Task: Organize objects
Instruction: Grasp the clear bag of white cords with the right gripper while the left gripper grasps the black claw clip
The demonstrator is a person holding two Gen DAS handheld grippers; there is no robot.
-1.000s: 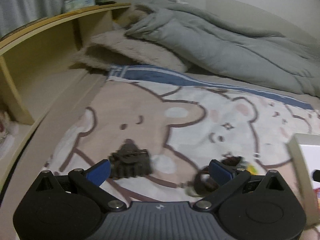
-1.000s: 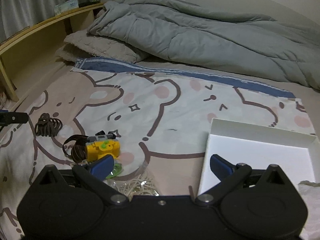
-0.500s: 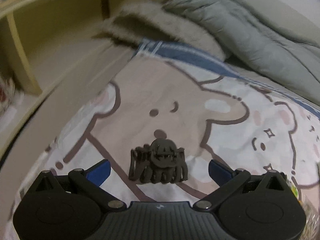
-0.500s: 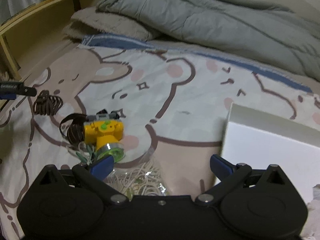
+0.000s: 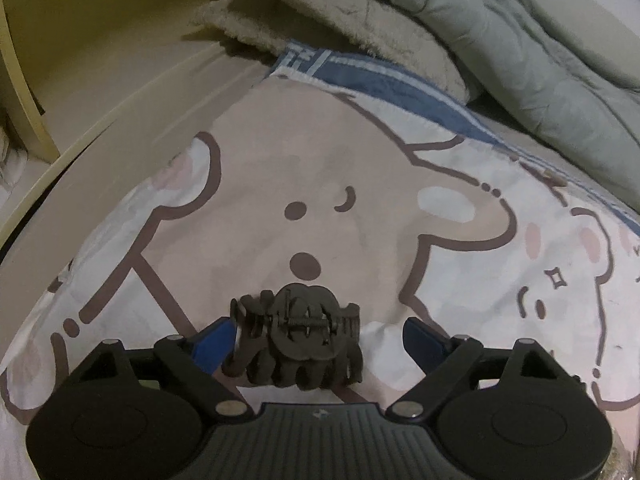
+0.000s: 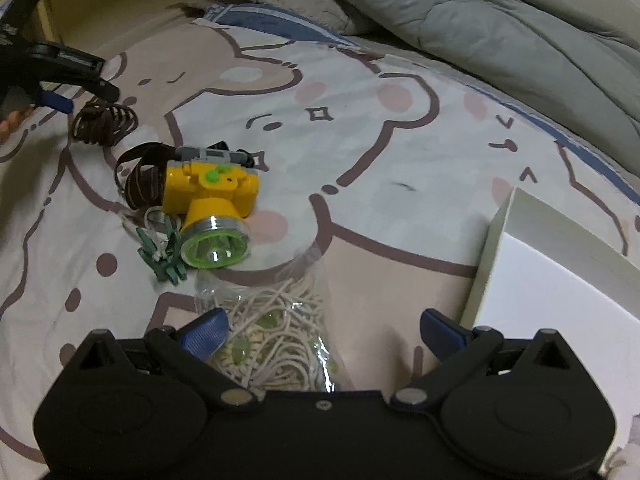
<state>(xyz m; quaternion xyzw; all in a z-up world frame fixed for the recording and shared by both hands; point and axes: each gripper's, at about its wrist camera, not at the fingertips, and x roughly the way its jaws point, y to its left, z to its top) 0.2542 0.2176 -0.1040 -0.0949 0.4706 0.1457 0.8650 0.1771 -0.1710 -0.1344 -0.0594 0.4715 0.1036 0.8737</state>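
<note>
A dark brown hair claw clip lies on the bear-print blanket. My left gripper is open with the clip between its blue fingertips, nearer the left one. The clip also shows in the right wrist view, beside the left gripper. My right gripper is open over a clear bag of white cord. A yellow headlamp with a dark strap and a green clip lie just ahead to the left.
A white open box stands at the right. A grey duvet and a beige pillow lie at the far end of the bed. A wooden bed frame with shelf runs along the left.
My left gripper has moved forward and lower, so the hair claw clip now sits between its fingertips. My right gripper has moved forward and down over the bag of cord.
</note>
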